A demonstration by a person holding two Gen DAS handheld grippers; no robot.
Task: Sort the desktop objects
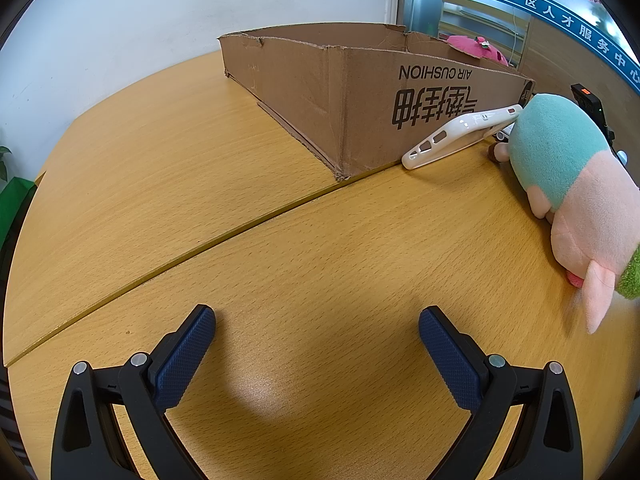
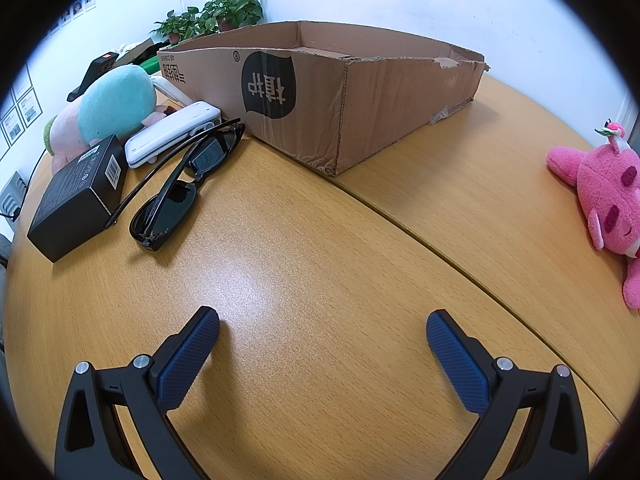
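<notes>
While both tongs are held low over the wooden counter (image 2: 320, 280), nothing is gripped by either. The left tongs (image 1: 317, 322) are spread wide, their blue textured pads (image 1: 186, 360) set well apart above bare wood. The right tongs (image 2: 323, 324) are likewise spread wide and empty.

A shallow cardboard box (image 2: 360, 92) is placed on the far part of the counter, its open top facing up and its printed side seen upside down. A seam (image 1: 200, 248) between two counter sections is seen running diagonally to the box's near corner.

In the right wrist view, a cluster of things is gathered left of the box: black sunglasses (image 2: 180, 184) with arms unfolded, a black carton (image 2: 78, 196) just beside them, a white case (image 2: 172, 134) behind the sunglasses, and a teal and pink plush toy (image 2: 108, 108) farther back. Whether the sunglasses touch the carton cannot be told. A pink plush bear (image 2: 604, 196) is laid well apart on the right edge of the counter.

In the left wrist view, a white phone case (image 1: 460, 136) is propped against the box's front wall, with the teal and pink plush toy (image 1: 568, 168) just beside it. Potted plants (image 2: 216, 12) are seen behind the box.
</notes>
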